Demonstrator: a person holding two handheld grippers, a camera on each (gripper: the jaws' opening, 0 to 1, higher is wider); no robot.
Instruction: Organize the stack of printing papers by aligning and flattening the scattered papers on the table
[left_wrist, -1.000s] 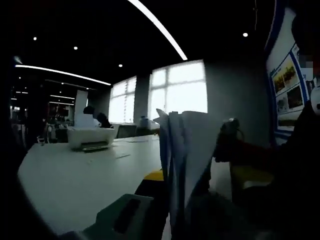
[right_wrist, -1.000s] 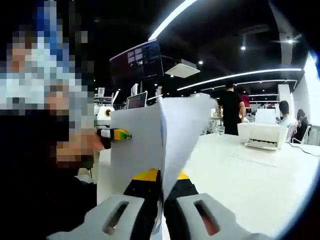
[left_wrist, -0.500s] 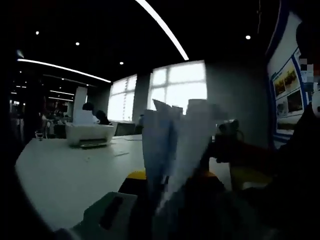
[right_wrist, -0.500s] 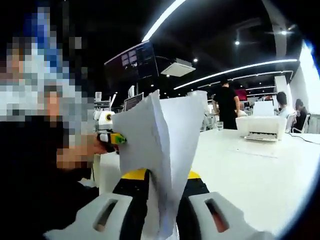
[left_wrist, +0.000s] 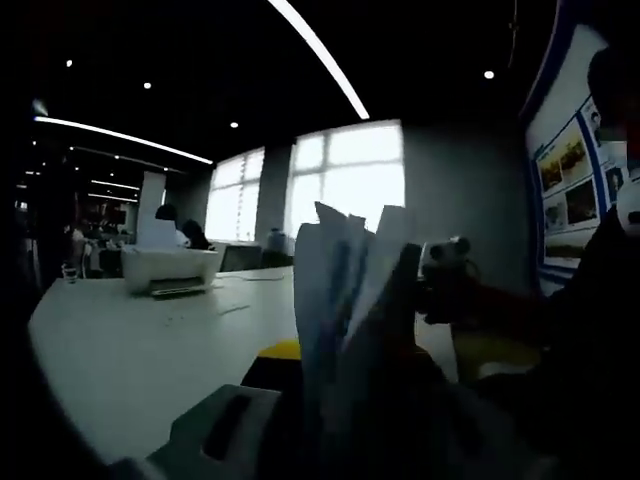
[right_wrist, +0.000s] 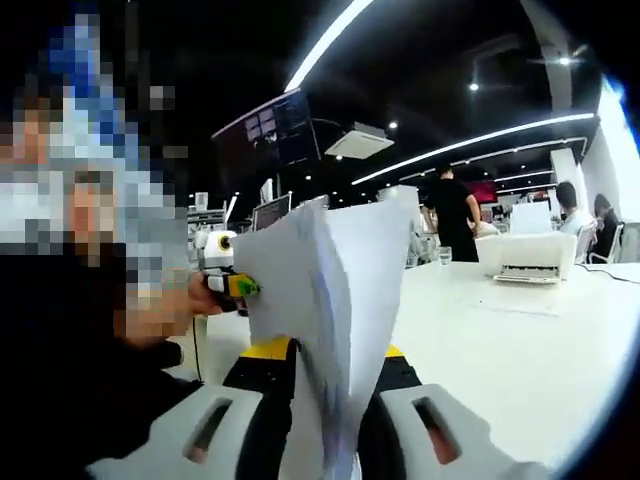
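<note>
Standing on edge between both pairs of tongs, the loose sheaf of white printing papers (right_wrist: 330, 300) rises toward twelve o'clock in the right gripper view, its long axis upright and its lower edge down between the jaws, above the broad white worktop (right_wrist: 500, 340). The right tongs (right_wrist: 318, 420) are closed onto that lower part, grey jaws with yellow-and-black pads pressing the sheets from nine and three o'clock. In the left gripper view the same sheaf (left_wrist: 345, 290) climbs from six o'clock, dim against the windows, its top edges fanned and uneven; the left tongs (left_wrist: 330, 440) appear clamped on it too, though only the jaw at seven o'clock is clear and the other is hidden behind paper and shadow. The other gripper, held by the person's hand (right_wrist: 205, 295), sits at nine o'clock of the sheaf in the right gripper view. The sheets look splayed rather than squared, so the coming move likely turns on dropping the bottom edge straight down onto the worktop beneath. A white printer (right_wrist: 525, 255) stands well apart at two o'clock.
</note>
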